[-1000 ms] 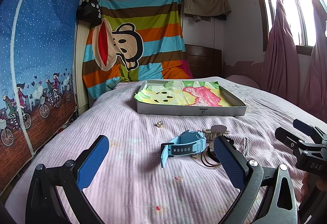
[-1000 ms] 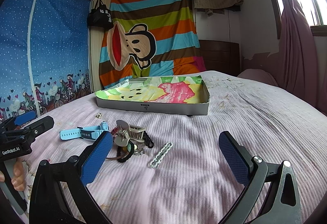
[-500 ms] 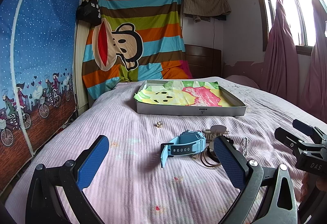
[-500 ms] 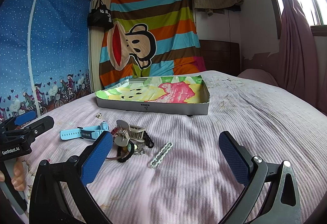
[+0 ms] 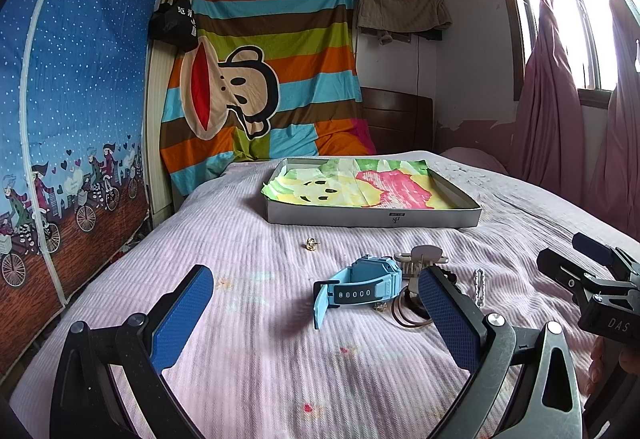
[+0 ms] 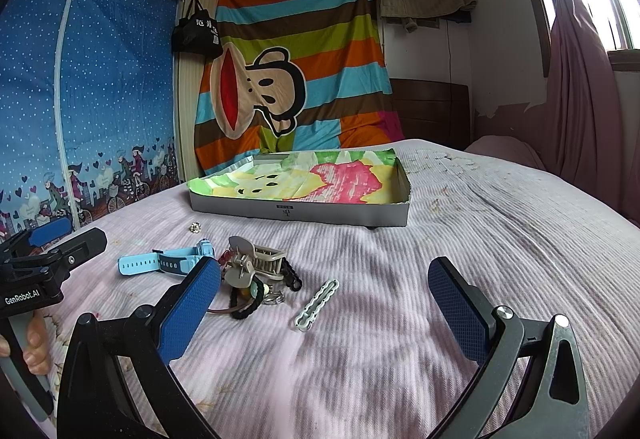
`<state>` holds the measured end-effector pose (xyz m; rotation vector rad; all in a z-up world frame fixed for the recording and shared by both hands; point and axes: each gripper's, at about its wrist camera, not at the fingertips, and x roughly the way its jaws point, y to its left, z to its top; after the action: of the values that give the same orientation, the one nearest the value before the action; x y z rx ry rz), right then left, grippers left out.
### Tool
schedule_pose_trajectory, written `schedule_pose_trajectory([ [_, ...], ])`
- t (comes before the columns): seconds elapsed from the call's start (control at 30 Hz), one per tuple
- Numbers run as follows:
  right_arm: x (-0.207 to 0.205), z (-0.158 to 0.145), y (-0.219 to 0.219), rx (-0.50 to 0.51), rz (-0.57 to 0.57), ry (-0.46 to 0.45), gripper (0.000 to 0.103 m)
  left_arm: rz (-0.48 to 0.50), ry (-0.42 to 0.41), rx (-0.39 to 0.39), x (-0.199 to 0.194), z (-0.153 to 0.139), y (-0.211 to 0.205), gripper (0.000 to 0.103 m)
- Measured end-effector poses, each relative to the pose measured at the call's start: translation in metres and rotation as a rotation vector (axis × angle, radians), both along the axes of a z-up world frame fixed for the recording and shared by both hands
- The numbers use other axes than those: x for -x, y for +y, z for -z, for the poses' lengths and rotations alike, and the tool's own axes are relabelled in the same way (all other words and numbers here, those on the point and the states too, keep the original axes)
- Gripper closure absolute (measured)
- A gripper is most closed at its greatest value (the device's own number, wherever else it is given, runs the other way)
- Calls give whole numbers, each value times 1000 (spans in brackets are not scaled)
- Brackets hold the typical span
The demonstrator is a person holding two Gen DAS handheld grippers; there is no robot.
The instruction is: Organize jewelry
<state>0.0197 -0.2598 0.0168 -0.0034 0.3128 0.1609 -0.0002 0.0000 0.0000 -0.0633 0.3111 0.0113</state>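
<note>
A small heap of jewelry lies on the pink bedspread: a light blue watch (image 5: 356, 285) (image 6: 168, 262), a beige claw hair clip (image 5: 420, 259) (image 6: 256, 259), a white chain-link clip (image 6: 317, 304) (image 5: 479, 285), dark hair ties (image 6: 250, 303) and thin bangles (image 5: 404, 313). A tiny gold ring (image 5: 311, 243) (image 6: 195, 227) sits apart, nearer the grey shallow box (image 5: 372, 217) (image 6: 300, 213) lined with colourful paper. My left gripper (image 5: 316, 313) is open, low over the bed just short of the watch. My right gripper (image 6: 324, 309) is open with the white clip ahead between its fingers.
The bed runs back to a striped monkey-print cloth (image 5: 264, 99) and a dark headboard (image 5: 400, 119). A blue fabric wardrobe (image 5: 68, 111) stands along the left. Pink curtains (image 5: 560, 111) hang at the window on the right. A hand (image 6: 32, 343) holds the left gripper's handle.
</note>
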Motion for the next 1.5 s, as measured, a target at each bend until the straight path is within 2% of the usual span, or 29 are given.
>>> schedule_pose_trajectory([
  [1.03, 1, -2, 0, 1, -11, 3, 1, 1, -1, 1, 0, 0, 0, 0],
  [1.37, -27, 1, -1, -11, -36, 92, 1, 27, 91, -3, -31, -7, -7, 0],
  [1.5, -40, 8, 2, -15, -44, 137, 3, 60, 157, 34, -45, 2, 1, 0],
])
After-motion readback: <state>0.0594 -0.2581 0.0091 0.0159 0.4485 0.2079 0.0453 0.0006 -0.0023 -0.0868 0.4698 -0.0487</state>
